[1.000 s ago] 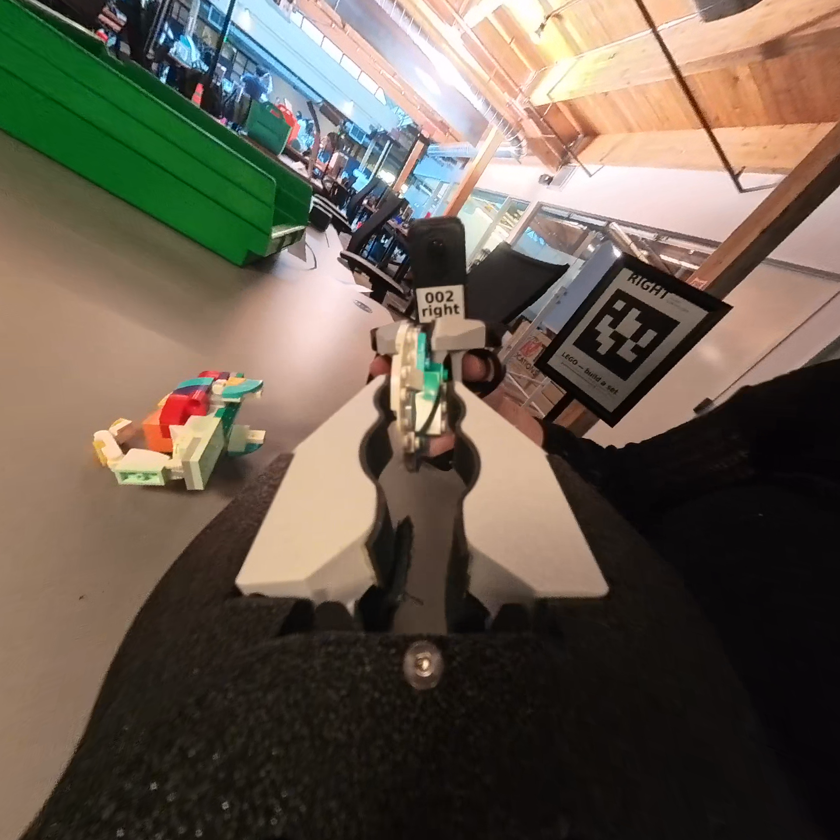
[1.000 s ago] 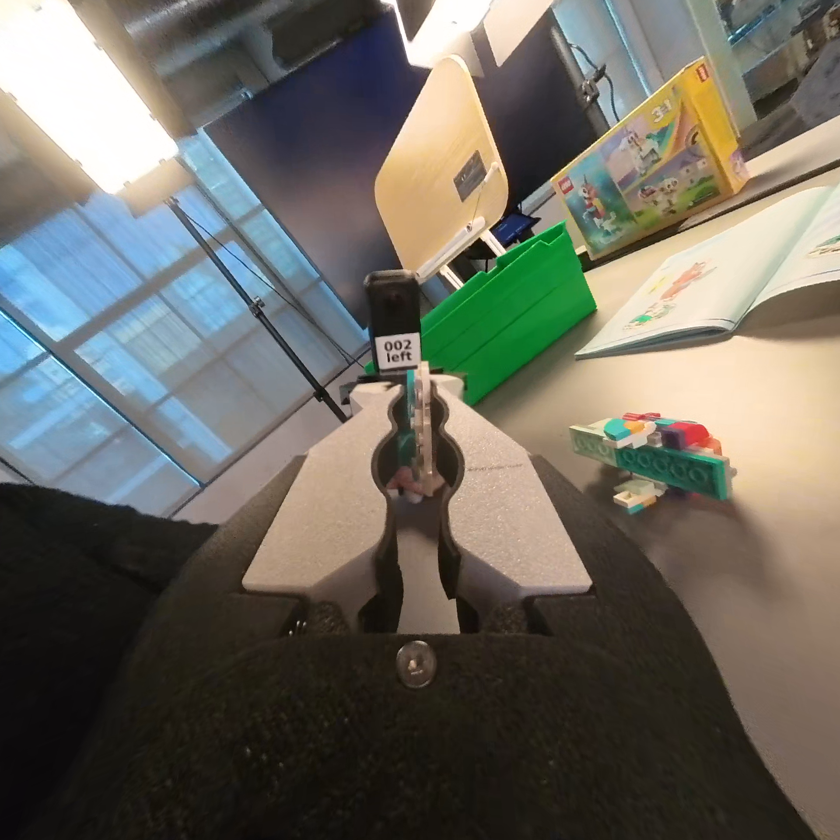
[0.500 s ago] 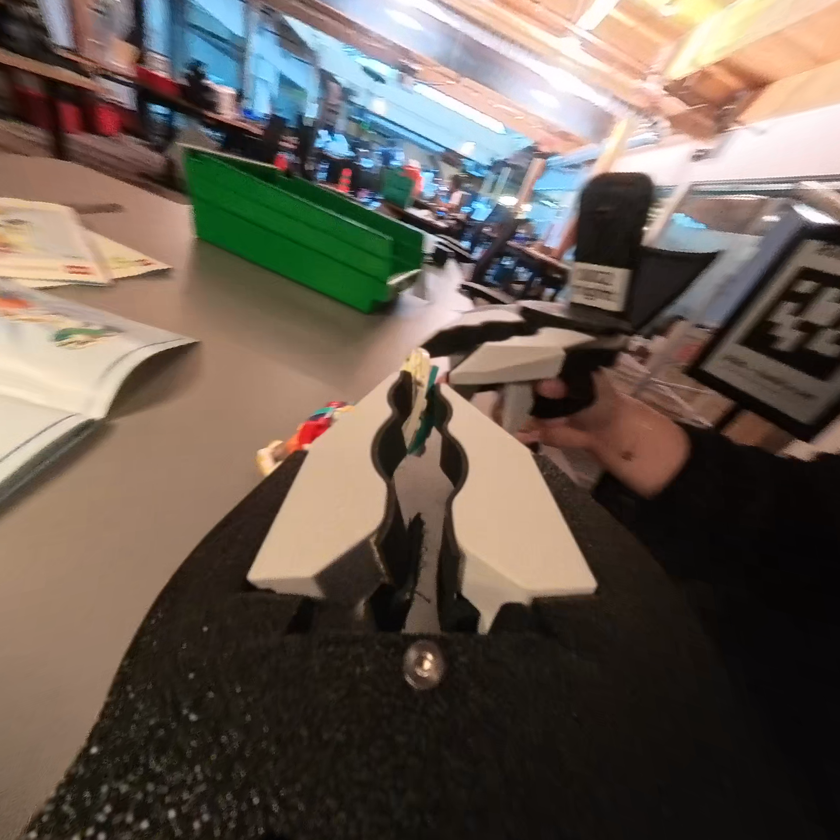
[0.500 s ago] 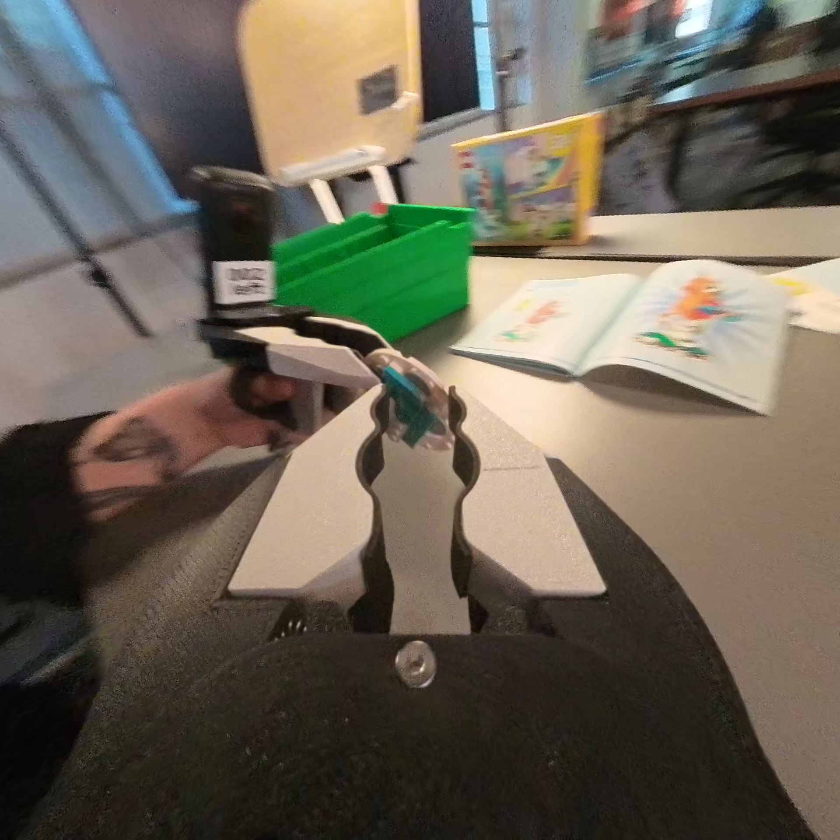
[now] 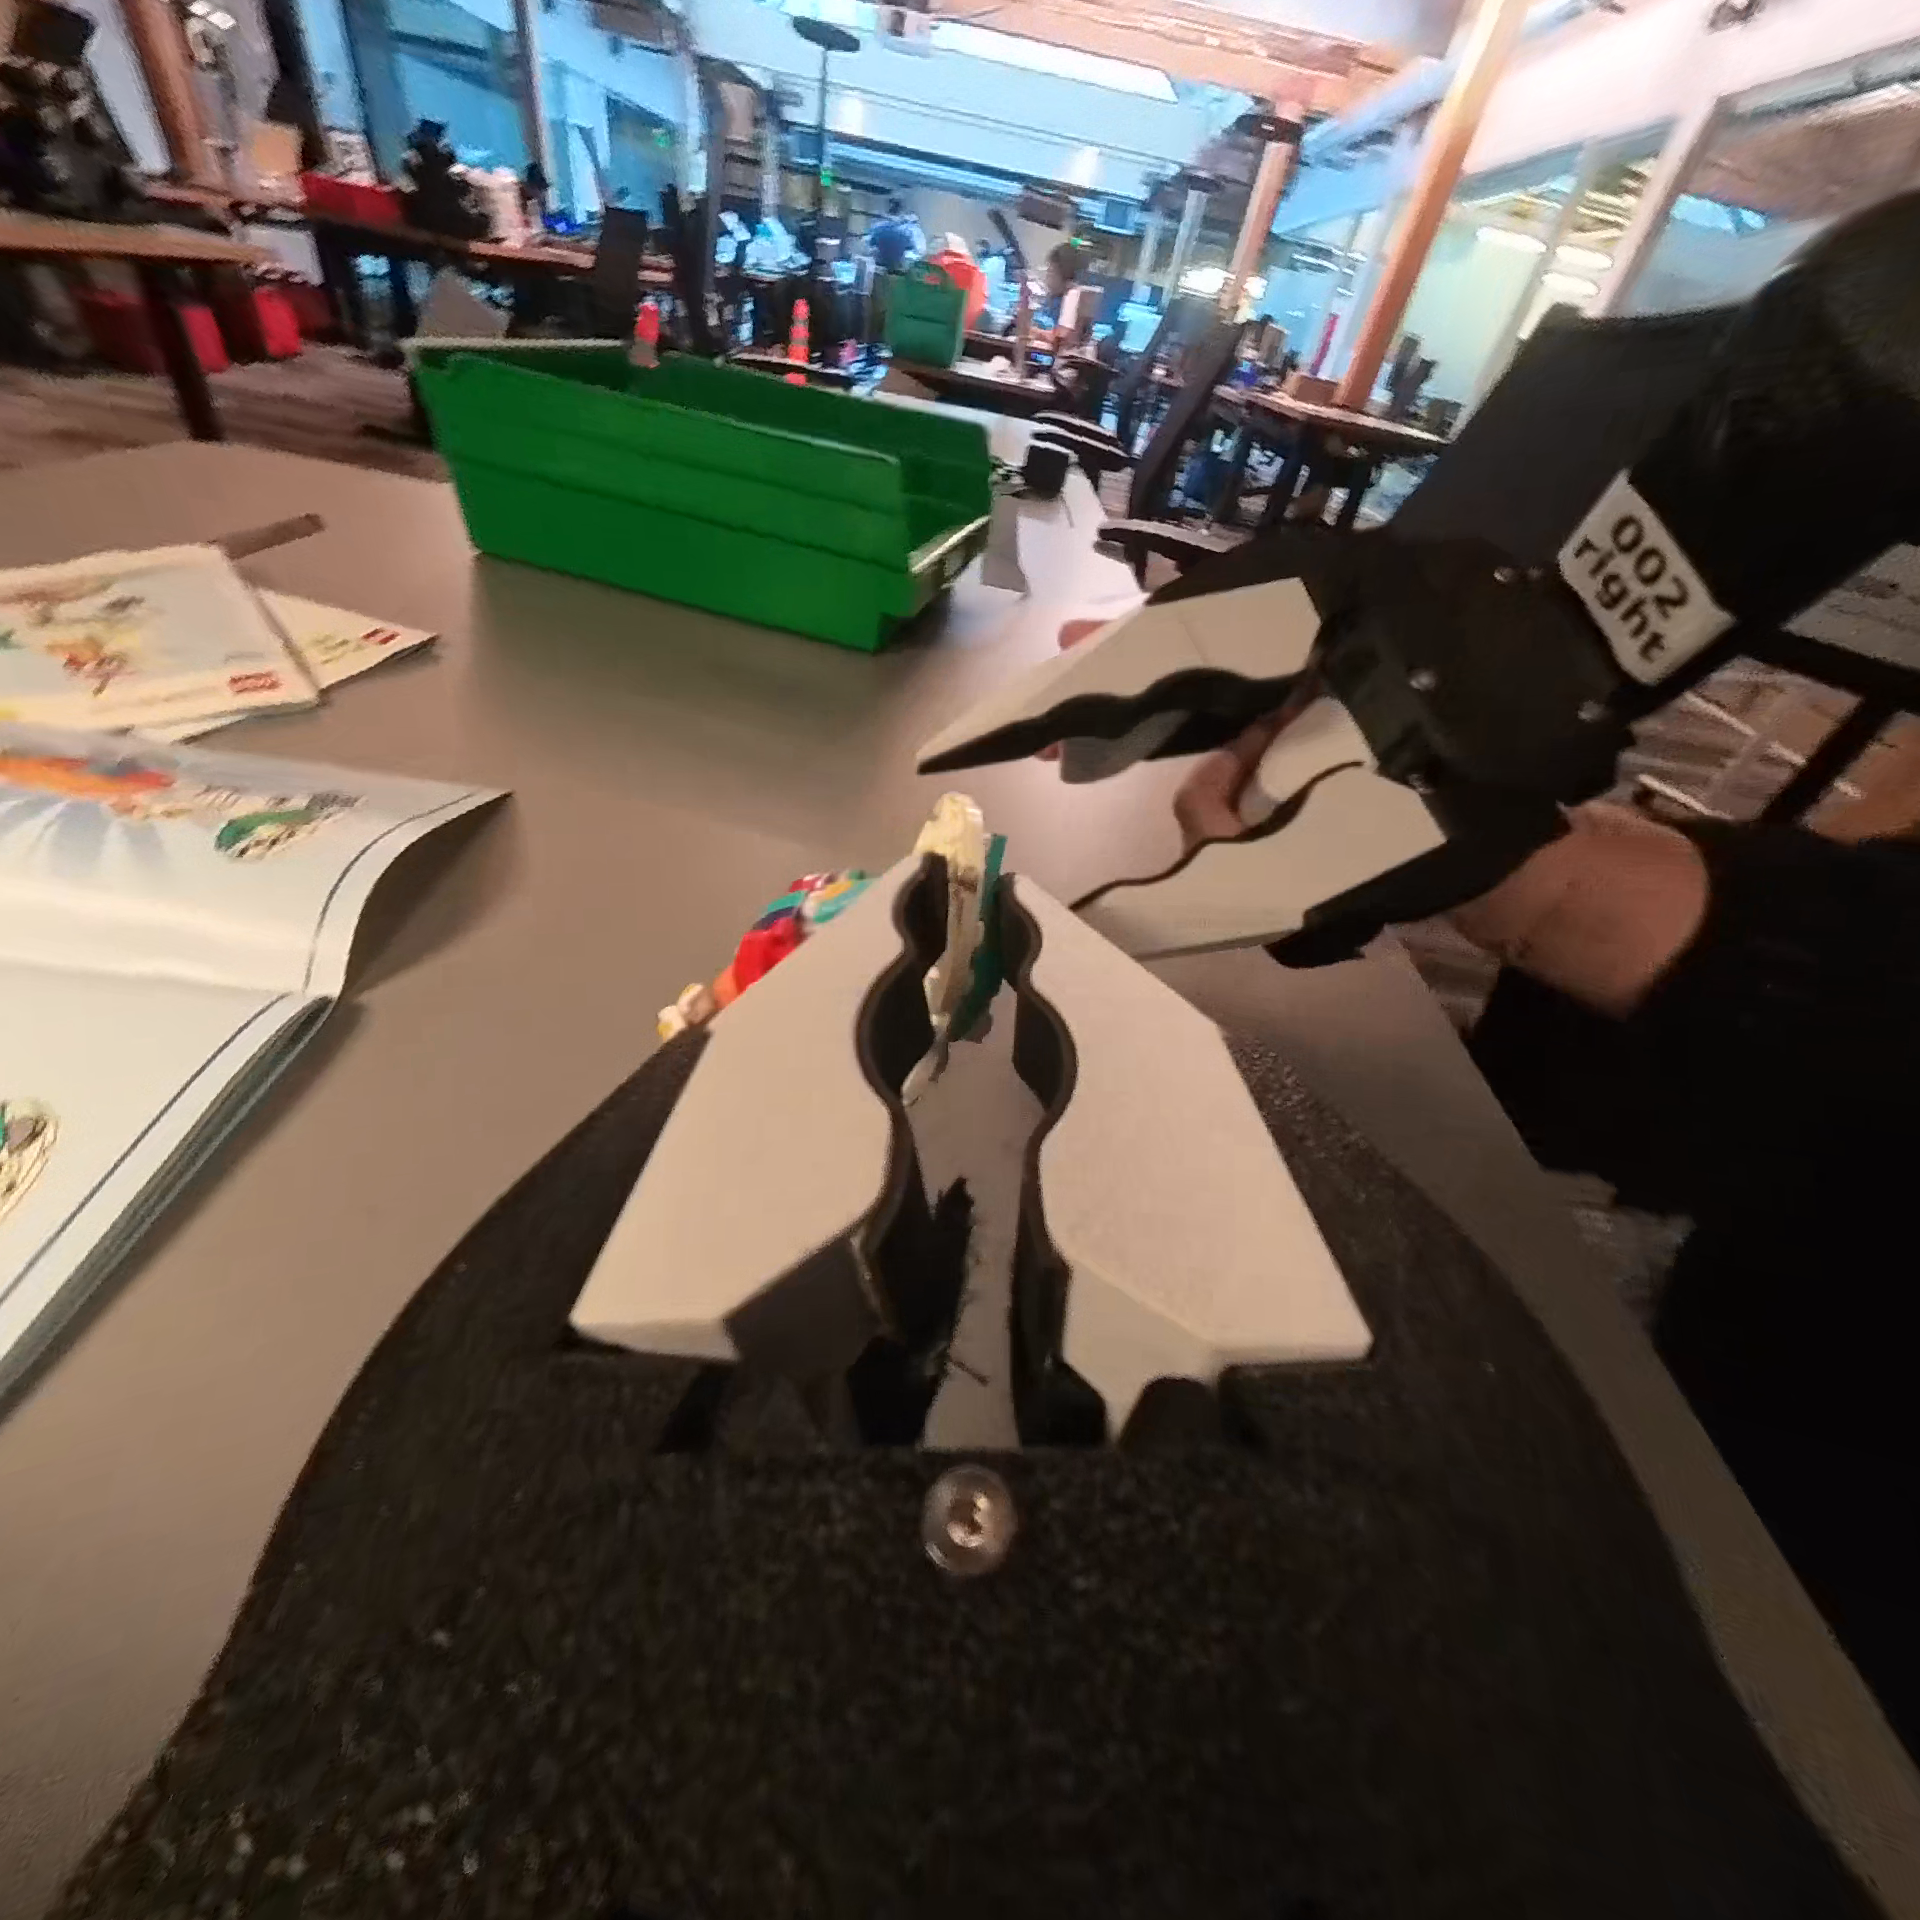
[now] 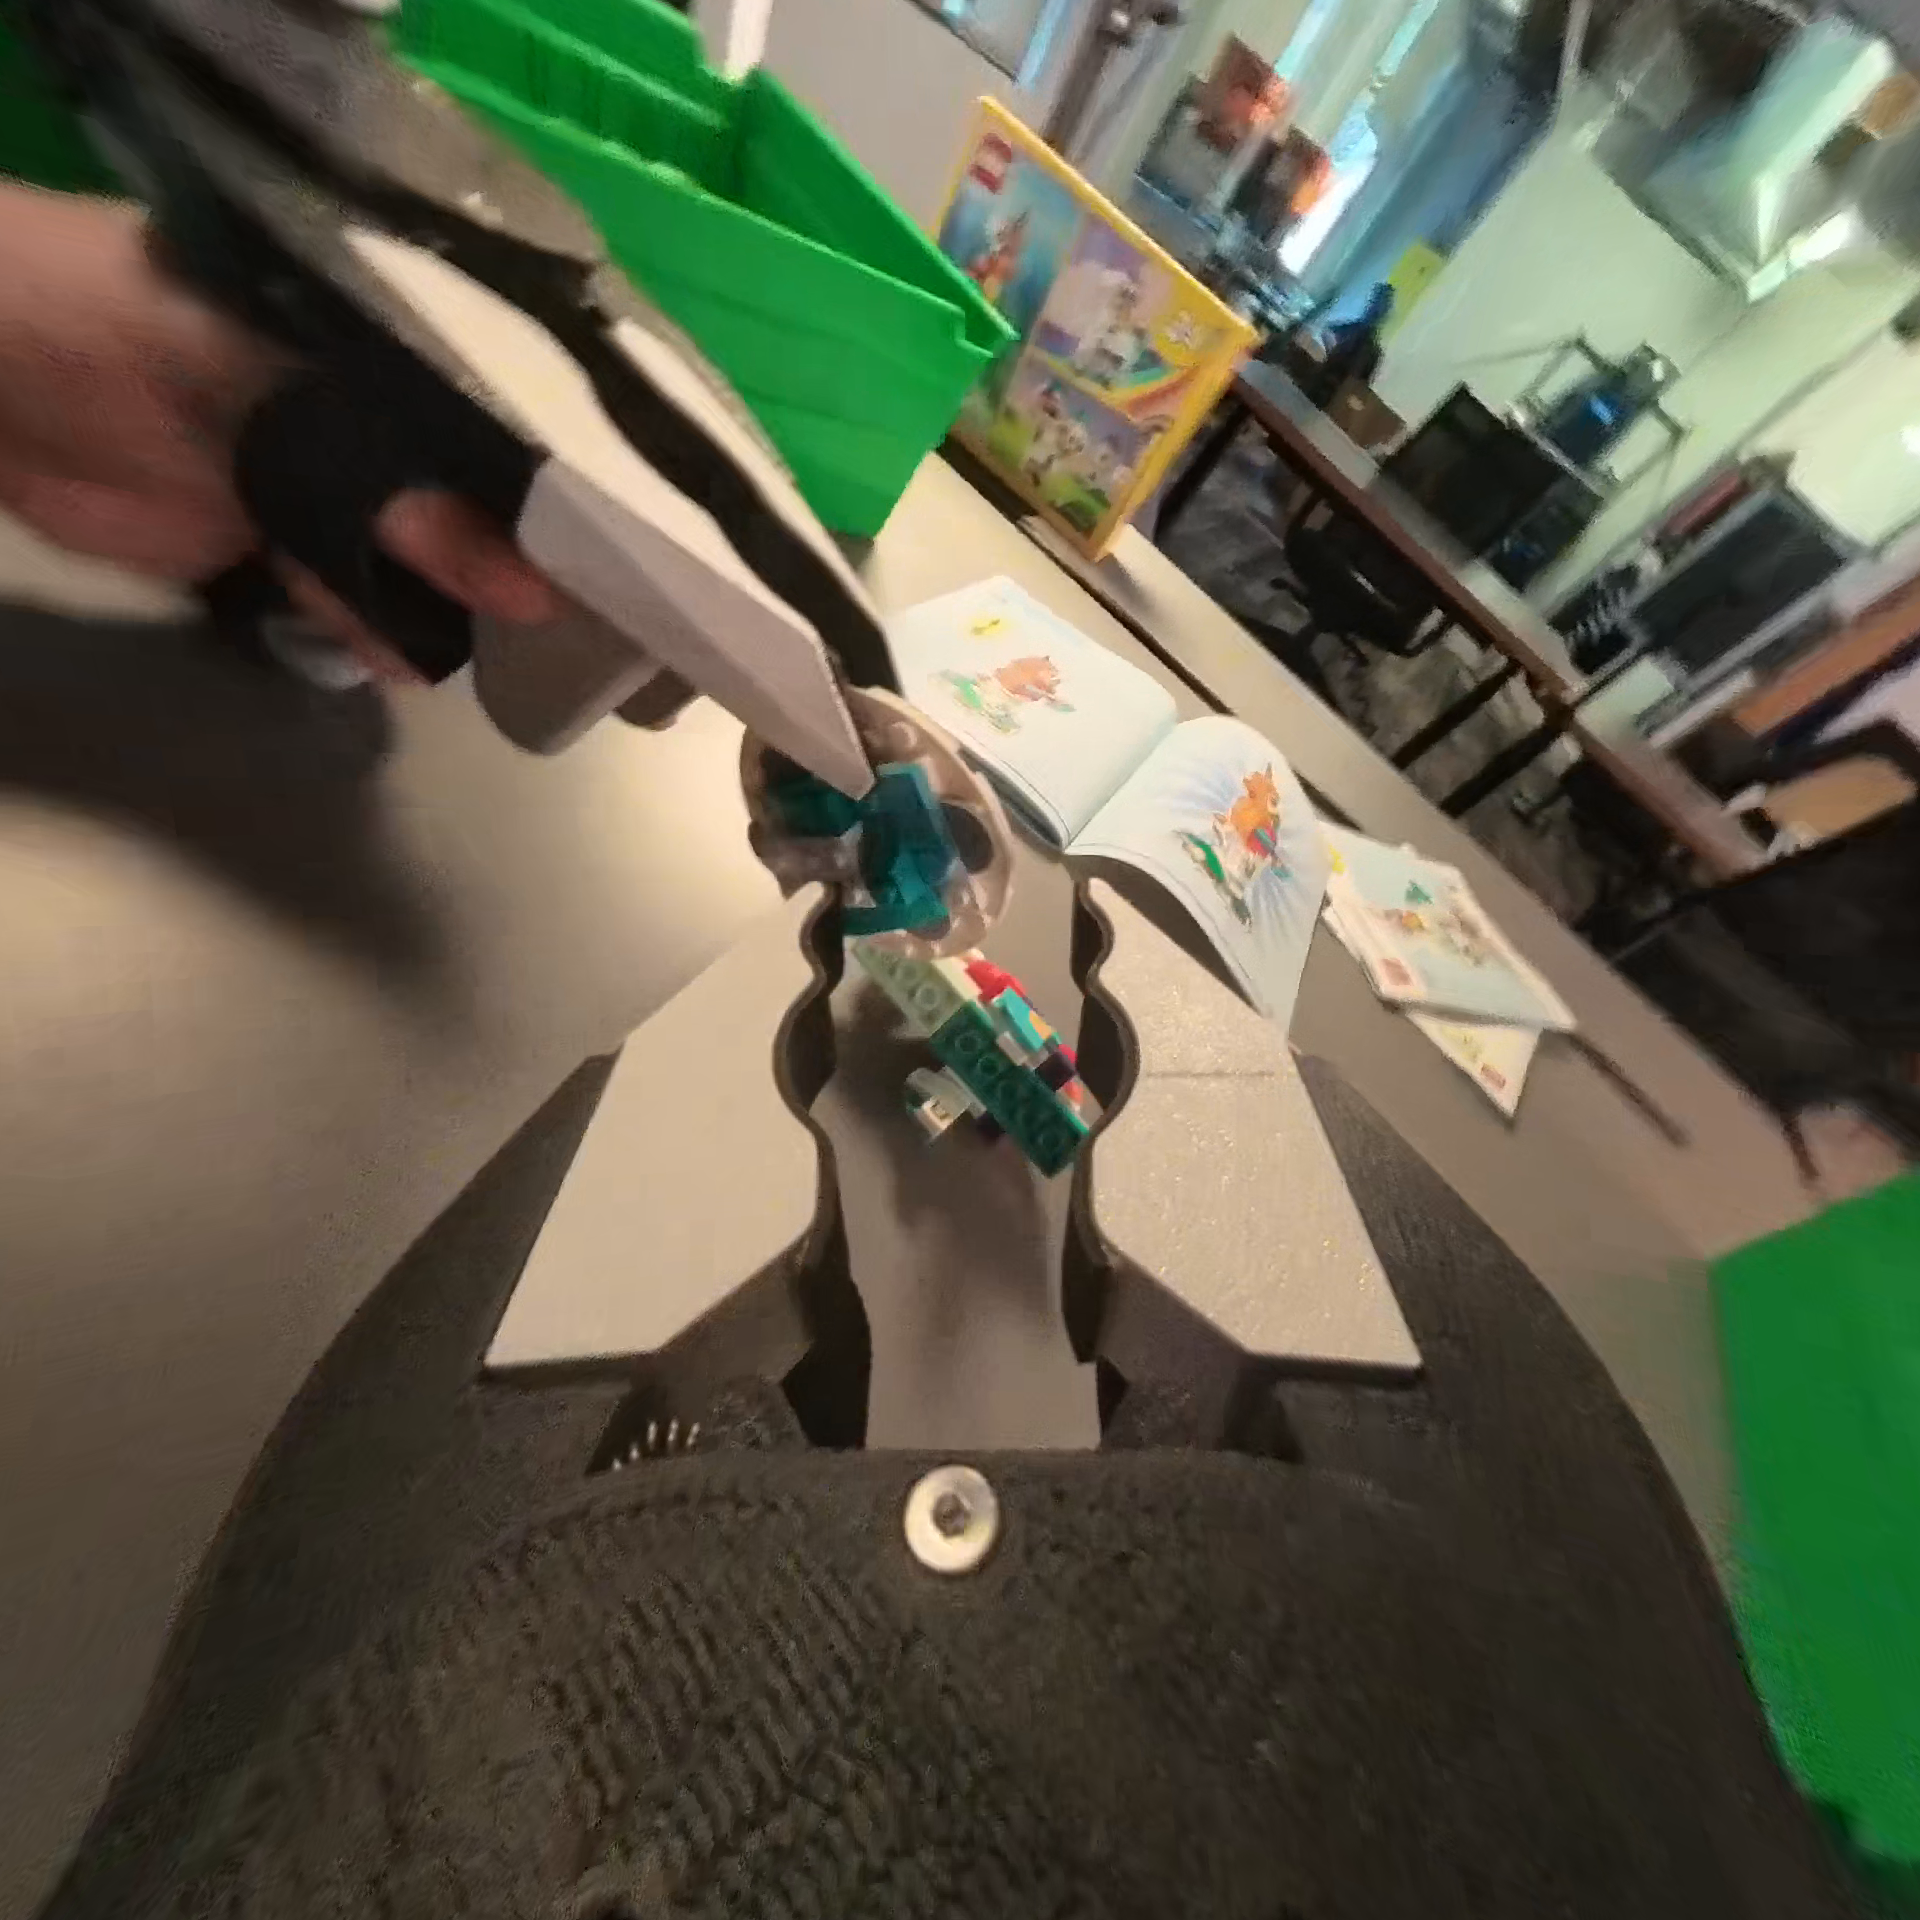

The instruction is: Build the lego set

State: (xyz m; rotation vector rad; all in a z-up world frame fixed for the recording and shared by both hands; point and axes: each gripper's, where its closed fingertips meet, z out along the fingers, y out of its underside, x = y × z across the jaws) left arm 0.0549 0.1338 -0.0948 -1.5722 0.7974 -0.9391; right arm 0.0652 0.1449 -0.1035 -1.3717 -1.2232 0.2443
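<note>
grey tabletop is filling both views. left gripper [image 5: 961,894] is pinching a round pale plate with teal pieces [image 6: 883,821] at mid-frame, edge-on to it; right gripper [image 6: 945,940], jaws apart and empty, is hanging nearer the brick model [image 6: 987,1049] lying just below centre.

White printed label on the right tool [image 5: 1642,582], logo on yellow box [image 6: 1091,343]

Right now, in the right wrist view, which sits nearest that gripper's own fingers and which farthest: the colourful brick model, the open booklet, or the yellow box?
1. Colourful brick model: on the table, seen between the right gripper's open fingers.
2. Open booklet: farther back, to the right.
3. Yellow box: farthest, standing beside the green bin.
</note>
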